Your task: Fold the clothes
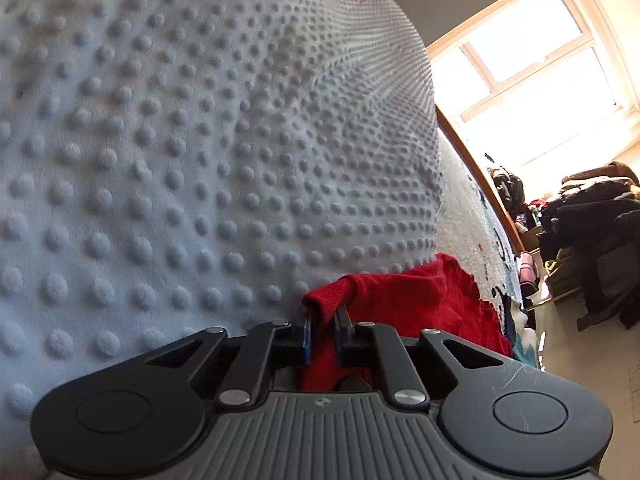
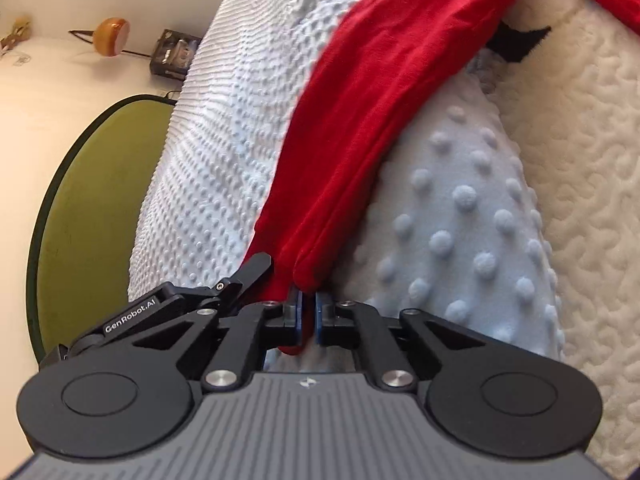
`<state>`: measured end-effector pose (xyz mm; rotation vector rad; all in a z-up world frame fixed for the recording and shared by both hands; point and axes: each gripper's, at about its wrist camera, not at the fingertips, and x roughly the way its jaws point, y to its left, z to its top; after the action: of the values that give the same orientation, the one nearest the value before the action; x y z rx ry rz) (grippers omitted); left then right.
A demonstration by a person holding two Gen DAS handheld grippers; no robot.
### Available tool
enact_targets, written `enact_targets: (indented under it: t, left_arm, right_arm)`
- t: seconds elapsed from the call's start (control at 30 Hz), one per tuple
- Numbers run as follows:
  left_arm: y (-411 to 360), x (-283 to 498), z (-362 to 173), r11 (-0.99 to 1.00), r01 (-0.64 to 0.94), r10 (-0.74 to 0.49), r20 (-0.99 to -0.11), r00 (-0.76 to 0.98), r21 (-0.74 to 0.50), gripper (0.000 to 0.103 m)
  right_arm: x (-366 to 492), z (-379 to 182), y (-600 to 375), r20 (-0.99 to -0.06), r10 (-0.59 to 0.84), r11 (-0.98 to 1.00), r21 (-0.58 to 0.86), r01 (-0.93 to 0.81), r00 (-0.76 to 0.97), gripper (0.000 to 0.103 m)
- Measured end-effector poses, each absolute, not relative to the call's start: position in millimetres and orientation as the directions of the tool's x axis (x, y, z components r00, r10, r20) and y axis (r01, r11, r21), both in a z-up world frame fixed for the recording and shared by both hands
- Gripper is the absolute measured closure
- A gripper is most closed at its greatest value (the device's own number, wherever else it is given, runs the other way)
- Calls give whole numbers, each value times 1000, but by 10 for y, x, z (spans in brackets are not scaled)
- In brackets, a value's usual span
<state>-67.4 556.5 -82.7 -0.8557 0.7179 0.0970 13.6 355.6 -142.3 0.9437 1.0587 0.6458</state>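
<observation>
I've got both tools on the red garment (image 2: 360, 128), w/ no finished fold in view, so I'd say early: grab done, stretch, fold & lay flat all left. Left tool (image 1: 324, 332) is clamped on a bunched red edge, cloth pinched between the blue pads. Right tool (image 2: 307, 316) is clamped on another red end, pads nearly together w/ fabric between. In the right view the garment runs taut as a long doubled band up from the jaws, across the pale blue dotted blanket (image 2: 248, 120), beside a cream plush blanket (image 2: 580, 168). Soft knit, bright red, creased lengthwise; can't tell sleeve vs hem. Looks like it's over a bed.
</observation>
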Motion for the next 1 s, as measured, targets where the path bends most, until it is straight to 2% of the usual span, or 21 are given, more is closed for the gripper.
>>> enact_targets:
  t: [0.07,0.13,0.23,0.33,0.4,0.43,0.47,0.5,0.6,0.73,0.8,0.9,1.0]
  left_arm:
    - [5564,-772,-739,677,-334,-190,-594,782,-656,96]
    - [5550,-866,-705,685,-336,-173,-593,786,-646,96]
    - [5527,-850,-912,703,-431,-125,-695,708,-566,93]
    - [5544,-871,-1034,664,-477,-100,-701,707,-576,87]
    - [5557,-903,-1012,647,-491,-74,-689,721,-584,84]
    - [5554,-919,-978,646,-497,-58,-687,725,-579,82]
    - [5550,-941,-925,651,-499,-38,-682,731,-572,76]
    - [5544,-969,-864,660,-507,-7,-679,734,-555,69]
    - [5461,-1076,-590,705,-505,95,-639,763,-498,57]
    - [5048,-1183,-193,781,-453,173,-549,818,-430,53]
    - [4661,-1168,-69,819,-378,119,-517,848,-431,47]
    - [3914,-1079,-150,825,-208,-98,-496,863,-526,41]
    - [3088,-924,-569,830,-106,-267,-557,786,-547,41]
  right_arm:
    - [124,-1372,3575,-403,833,440,898,-12,379,98]
    - [131,-1388,3626,-424,828,459,888,-9,368,98]
    - [197,-1496,3722,-507,793,542,840,-10,336,98]
    - [233,-1462,3727,-521,795,558,829,-38,310,98]
    - [252,-1374,3640,-515,814,546,837,-48,270,93]
    - [179,-1336,3494,-508,823,538,841,-63,255,89]
    - [104,-1297,3346,-500,832,530,845,-77,239,80]
    - [-40,-1291,3089,-487,845,517,849,-109,221,77]
    - [-244,-1185,2317,-463,851,516,826,-226,249,76]
    - [-194,-1155,1002,-549,720,676,692,-254,424,76]
    - [-193,-1201,237,-599,606,770,608,-196,523,76]
    - [-231,-1280,-801,-668,394,877,479,-41,631,76]
    - [-404,-1425,-1668,-684,284,897,437,65,672,75]
